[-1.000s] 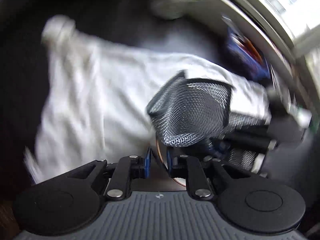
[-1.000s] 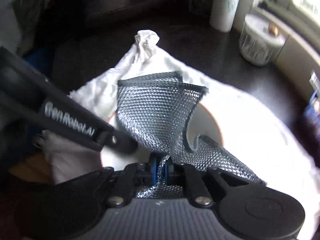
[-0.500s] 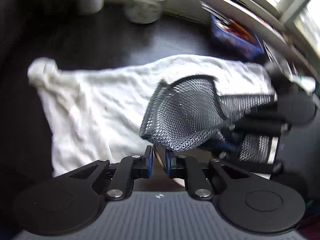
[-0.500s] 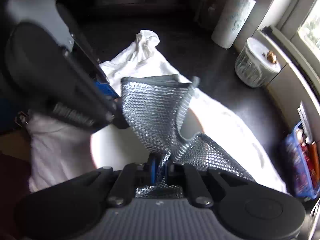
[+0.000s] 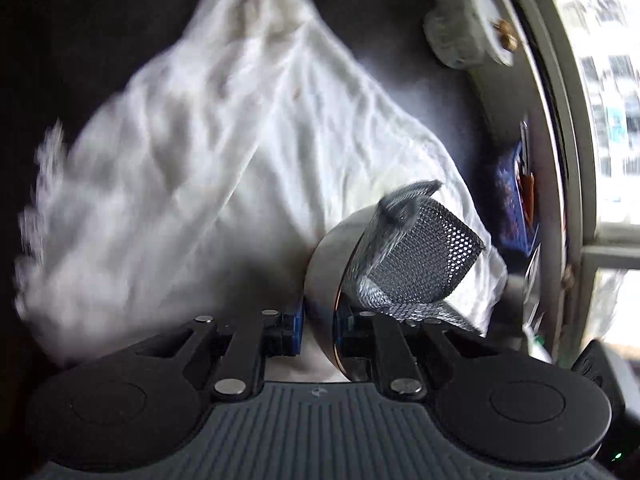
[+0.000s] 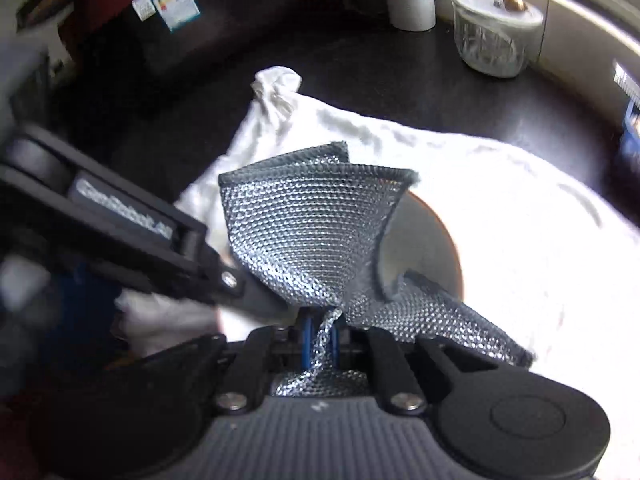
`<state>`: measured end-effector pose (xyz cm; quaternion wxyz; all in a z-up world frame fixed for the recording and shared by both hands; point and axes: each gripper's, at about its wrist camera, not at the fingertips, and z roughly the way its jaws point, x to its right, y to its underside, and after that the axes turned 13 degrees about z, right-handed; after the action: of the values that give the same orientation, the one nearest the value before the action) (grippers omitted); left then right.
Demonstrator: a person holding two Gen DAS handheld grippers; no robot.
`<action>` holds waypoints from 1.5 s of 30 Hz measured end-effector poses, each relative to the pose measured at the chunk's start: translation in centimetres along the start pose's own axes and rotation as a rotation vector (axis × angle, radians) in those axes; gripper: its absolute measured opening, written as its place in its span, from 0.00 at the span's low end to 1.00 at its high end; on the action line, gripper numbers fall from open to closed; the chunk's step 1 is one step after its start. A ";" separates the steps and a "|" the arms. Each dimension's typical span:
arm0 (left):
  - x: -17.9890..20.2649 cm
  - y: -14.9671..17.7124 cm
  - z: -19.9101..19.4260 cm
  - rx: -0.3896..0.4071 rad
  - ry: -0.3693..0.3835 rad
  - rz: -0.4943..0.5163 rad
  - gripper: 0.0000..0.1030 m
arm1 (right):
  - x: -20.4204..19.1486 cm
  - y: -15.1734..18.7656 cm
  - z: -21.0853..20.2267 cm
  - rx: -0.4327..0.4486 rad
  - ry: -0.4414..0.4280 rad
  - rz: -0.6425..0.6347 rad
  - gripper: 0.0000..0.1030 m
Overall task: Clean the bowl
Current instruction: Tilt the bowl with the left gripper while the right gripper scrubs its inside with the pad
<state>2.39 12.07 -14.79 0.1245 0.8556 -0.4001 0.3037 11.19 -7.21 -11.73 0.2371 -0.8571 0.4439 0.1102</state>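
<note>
Dark bench (image 6: 460,92) carries a rumpled white cloth (image 5: 192,168). Left hand-held gripper (image 5: 319,326) clamps the smooth round bowl (image 5: 326,264)'s rim at lower centre; right hand-held gripper (image 6: 319,338) pinches silvery mesh scrubber (image 6: 308,236).

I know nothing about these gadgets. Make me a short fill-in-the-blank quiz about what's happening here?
1. The left gripper grips the rim of the ___.
2. The right gripper is shut on a silvery ___ scrubbing cloth.
3. Under the bowl lies a crumpled ___ towel.
4. The lidded glass jar stands near the ___.

Missing: bowl; mesh; white; window
</note>
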 end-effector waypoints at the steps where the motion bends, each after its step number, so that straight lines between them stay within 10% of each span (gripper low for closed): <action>1: -0.2 0.1 0.1 -0.002 0.007 -0.008 0.14 | 0.0 0.0 0.1 -0.003 -0.003 0.000 0.07; 11: 10.4 0.7 1.1 0.027 -0.421 1.080 0.17 | -2.1 0.0 -0.9 0.071 0.277 -0.396 0.05; 15: 11.1 1.2 1.3 0.038 -0.463 1.230 0.16 | -2.5 0.4 -0.6 0.072 0.312 -0.478 0.05; 28: 3.5 -1.5 0.1 0.015 -0.095 0.329 0.13 | -0.6 1.0 -0.2 0.052 0.121 -0.086 0.06; 34: 1.0 -1.0 0.3 -0.013 -0.014 0.064 0.14 | 0.2 0.3 -0.6 0.039 -0.001 0.075 0.07; 37: 2.2 -0.6 0.5 -0.037 -0.019 0.190 0.15 | -0.3 0.5 -0.4 0.031 0.024 0.039 0.06; 45: 10.7 1.6 1.3 0.036 -0.397 1.103 0.17 | -3.0 1.5 -1.3 0.086 0.292 -0.350 0.06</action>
<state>7.02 3.94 -9.28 -0.1439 0.5636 -0.7967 0.1643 8.23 -6.47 -9.86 0.2220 -0.9170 0.3223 -0.0769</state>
